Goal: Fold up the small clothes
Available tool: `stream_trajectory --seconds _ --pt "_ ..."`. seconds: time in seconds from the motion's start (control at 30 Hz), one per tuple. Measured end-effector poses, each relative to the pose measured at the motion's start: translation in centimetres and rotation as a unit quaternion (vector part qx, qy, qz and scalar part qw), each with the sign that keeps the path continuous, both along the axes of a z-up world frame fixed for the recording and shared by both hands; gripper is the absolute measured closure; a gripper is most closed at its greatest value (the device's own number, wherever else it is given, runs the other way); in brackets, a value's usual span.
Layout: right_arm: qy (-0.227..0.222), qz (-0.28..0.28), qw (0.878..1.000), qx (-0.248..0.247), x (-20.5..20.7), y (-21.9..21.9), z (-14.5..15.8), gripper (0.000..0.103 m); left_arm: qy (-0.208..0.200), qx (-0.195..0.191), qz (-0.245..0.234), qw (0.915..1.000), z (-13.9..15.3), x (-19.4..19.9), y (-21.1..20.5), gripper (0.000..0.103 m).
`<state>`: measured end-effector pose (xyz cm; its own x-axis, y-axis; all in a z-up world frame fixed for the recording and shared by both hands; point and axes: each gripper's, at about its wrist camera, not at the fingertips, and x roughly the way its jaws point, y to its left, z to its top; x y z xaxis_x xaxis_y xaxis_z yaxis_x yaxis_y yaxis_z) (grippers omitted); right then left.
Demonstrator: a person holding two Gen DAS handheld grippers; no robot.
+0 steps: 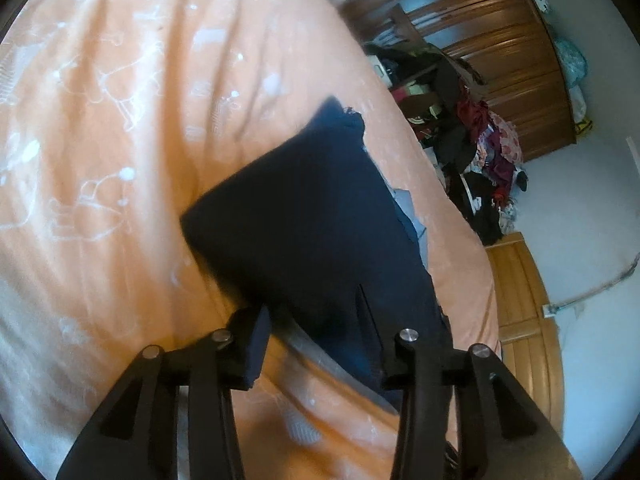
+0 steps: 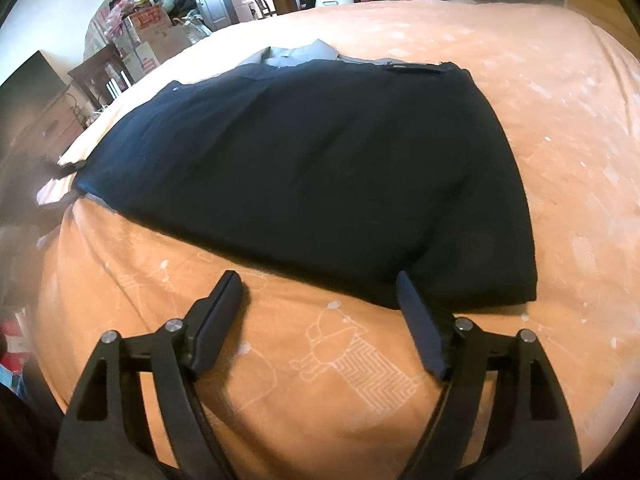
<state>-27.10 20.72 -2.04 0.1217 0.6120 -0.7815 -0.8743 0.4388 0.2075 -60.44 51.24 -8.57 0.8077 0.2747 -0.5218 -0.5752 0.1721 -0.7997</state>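
**Both grippers standing open at the edge of a folded navy garment**

A navy garment [image 2: 304, 168] is lying folded flat on the orange bedspread [image 2: 320, 360], and everything else is best placed against it. A pale grey piece of clothing [image 2: 296, 54] is peeking out from under its far edge, so the navy piece seems to be resting on top of another item, perhaps as the start of a stack.

The right gripper [image 2: 320, 312] is hovering just beside the garment's near edge with its jaws spread wide. One finger is sitting over bare bedspread, the other is reaching the dark cloth near its corner; I cannot tell whether it is touching. Nothing is being held between them. I judge it is lining up to pinch that near edge, or is just letting go of it.

The left gripper [image 1: 320, 344] is looking at the same garment [image 1: 316, 216] from another side, also with jaws apart and nothing clamped. The cloth's near corner is lying in the gap, close against one finger.

The garment is forming a rough rectangle. In the right wrist view its long axis is running across, from the bedspread's edge near the cluttered furniture [image 2: 132, 36] toward the open middle of the bed. The folded edges are looking fairly square, so the fold seems nearly finished.
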Motion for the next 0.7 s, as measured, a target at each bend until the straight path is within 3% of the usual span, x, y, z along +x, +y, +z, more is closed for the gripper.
stream_trajectory --seconds 0.17,0.4,0.5,0.57,0.6,0.63,0.67,0.7 --pt "-0.002 0.003 1.0 0.001 -0.2 0.0 0.0 0.02 -0.022 0.019 0.012 0.9995 0.4 1.6 2.0 0.059" --pt "0.001 0.01 1.0 -0.001 -0.2 0.1 0.0 0.015 -0.008 0.044 0.039 0.9982 -0.5 2.4 3.1 0.063" --pt "-0.006 0.016 1.0 -0.017 -0.6 0.6 0.0 0.005 -0.013 0.049 0.031 0.9982 -0.7 3.6 4.1 0.056" --pt "-0.015 0.019 0.999 -0.036 -0.9 1.0 0.3 0.006 -0.015 0.047 0.026 0.9984 -0.6 4.3 4.8 0.053" --pt "-0.015 0.016 0.999 -0.043 -1.0 1.1 0.8 0.01 -0.015 0.045 0.022 0.9986 -0.6 4.5 5.2 0.057" --pt "-0.013 0.016 0.999 -0.04 -1.0 1.1 1.7 0.023 -0.019 0.046 0.022 0.9985 -0.5 4.6 5.4 0.065" --pt "-0.013 0.017 0.999 -0.032 -1.2 1.2 2.9 0.028 -0.028 0.046 0.025 0.9982 -0.5 4.4 5.6 0.072" --pt "-0.013 0.019 1.0 -0.019 -1.3 1.3 4.5 0.028 -0.034 0.048 0.026 0.9979 -0.5 4.3 5.6 0.087"
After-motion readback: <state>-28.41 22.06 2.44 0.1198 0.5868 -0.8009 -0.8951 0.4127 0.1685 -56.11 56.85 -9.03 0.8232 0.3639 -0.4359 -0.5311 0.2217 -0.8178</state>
